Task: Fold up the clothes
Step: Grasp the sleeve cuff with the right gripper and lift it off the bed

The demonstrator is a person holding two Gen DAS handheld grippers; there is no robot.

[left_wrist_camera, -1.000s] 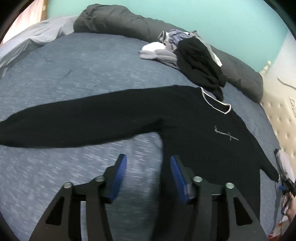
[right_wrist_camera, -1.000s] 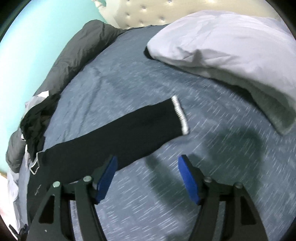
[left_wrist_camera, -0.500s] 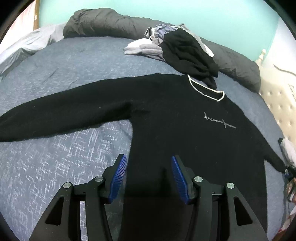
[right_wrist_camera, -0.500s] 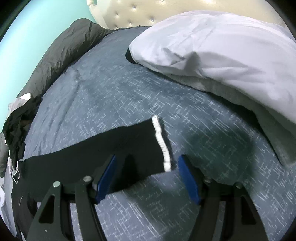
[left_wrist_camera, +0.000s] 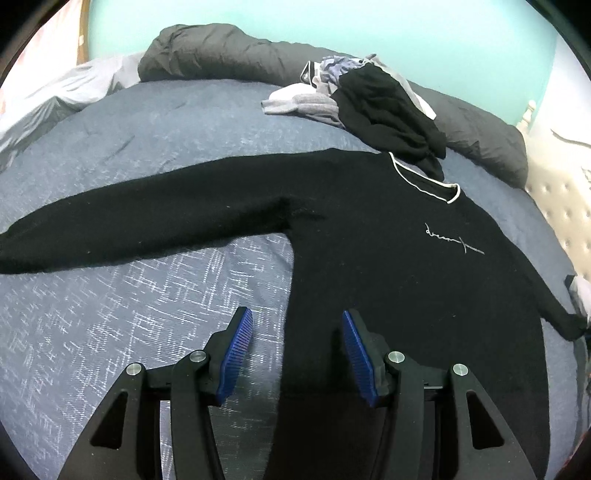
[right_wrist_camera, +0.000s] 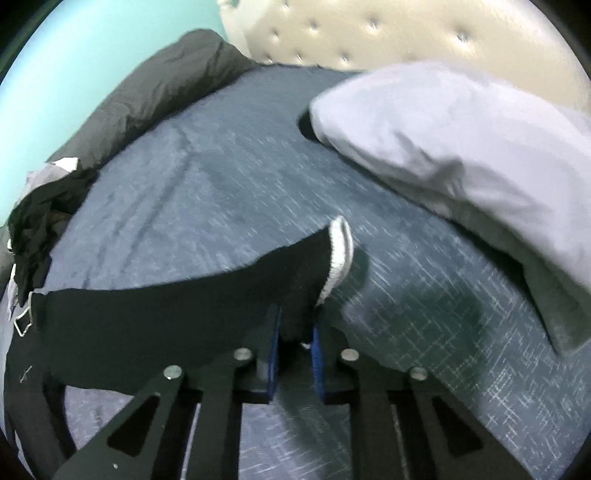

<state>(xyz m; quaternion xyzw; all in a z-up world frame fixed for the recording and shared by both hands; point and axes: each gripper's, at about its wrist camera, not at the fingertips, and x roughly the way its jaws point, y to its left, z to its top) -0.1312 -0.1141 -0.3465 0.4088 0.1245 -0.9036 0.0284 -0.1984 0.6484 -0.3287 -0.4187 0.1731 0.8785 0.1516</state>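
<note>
Right tongs (right_wrist_camera: 295,332) are closing on the cuff end of a black sweater (left_wrist_camera: 388,258) sleeve; the dark cloth is bunched between the two blue pads (right_wrist_camera: 274,347), and the white-edged cuff (right_wrist_camera: 338,254) curls up just past them, raised off the bed (left_wrist_camera: 129,314). Left tongs (left_wrist_camera: 297,345) hover with their blue pads spread apart, holding nothing, above the sweater's side edge near its lower hem.

That sweater lies flat and face up across the blue-grey bed cover, its body in the middle of the bed. One sleeve stretches straight out toward the bed's left edge in the left view. Its neckline is trimmed in white, with pale script on the chest.

Touching the collar, toward the far edge of the bed, sits a heap of clothes (left_wrist_camera: 373,107), black and grey. Behind it a dark grey quilt (left_wrist_camera: 229,55) is rolled along that far edge. A pale pillow (right_wrist_camera: 461,147) rests by the padded headboard (right_wrist_camera: 369,33).
</note>
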